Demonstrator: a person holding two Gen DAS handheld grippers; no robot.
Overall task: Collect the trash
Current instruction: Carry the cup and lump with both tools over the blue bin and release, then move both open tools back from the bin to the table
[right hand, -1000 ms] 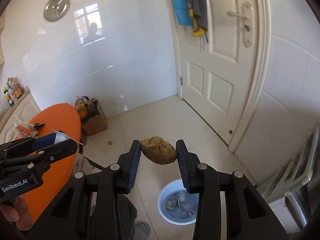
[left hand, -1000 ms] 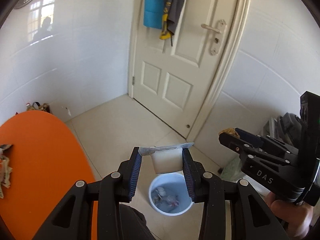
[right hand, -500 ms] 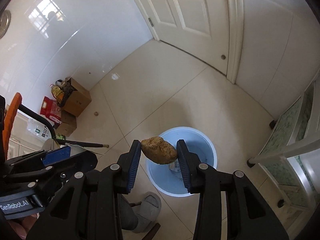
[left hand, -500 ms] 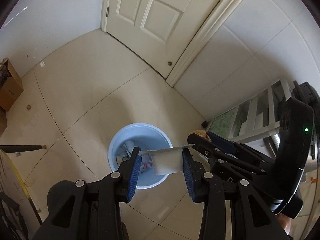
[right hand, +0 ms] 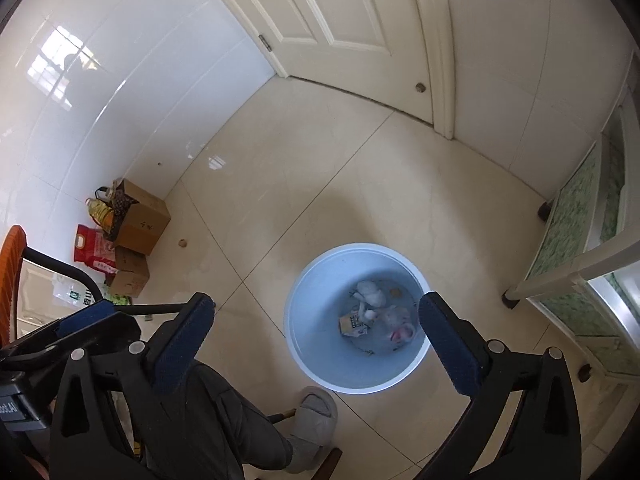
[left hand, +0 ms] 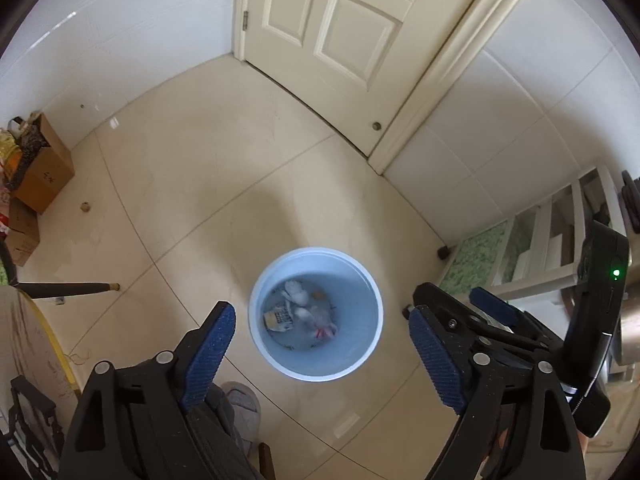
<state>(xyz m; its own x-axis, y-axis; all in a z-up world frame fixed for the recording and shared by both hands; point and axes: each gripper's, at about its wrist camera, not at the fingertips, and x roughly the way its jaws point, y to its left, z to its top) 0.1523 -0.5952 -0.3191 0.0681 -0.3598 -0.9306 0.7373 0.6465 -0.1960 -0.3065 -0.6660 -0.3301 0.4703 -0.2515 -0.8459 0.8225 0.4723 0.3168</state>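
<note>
A pale blue bin (left hand: pixel 372 320) stands on the tiled floor right under both grippers. Inside lie crumpled white wads, a small printed carton (left hand: pixel 280 317) and a clear wrapper. My left gripper (left hand: pixel 322 314) hangs over the bin, its jaws opening wide with nothing between the blue pads. In the right wrist view the bin (right hand: pixel 294 320) sits under my right gripper (right hand: pixel 316 303), whose jaws are also opening and empty. Each gripper shows at the edge of the other's view: the right gripper (left hand: pixel 456 296) and the left gripper (right hand: pixel 104 320). I cannot pick out the white cup or the brown lump in the bin.
A white panelled door (left hand: pixel 332 28) closes the far wall. Cardboard boxes (right hand: pixel 140 224) and bags stand at the left wall. A white shelf rack (right hand: pixel 580 240) lines the right. A person's grey slipper (right hand: pixel 316 412) rests beside the bin, and an orange table edge (right hand: pixel 10 248) shows at far left.
Both grippers have opened over the bin. The white cup is gone from the left one and the brown lump from the right one. Both hands dropped lower earlier in the second.
</note>
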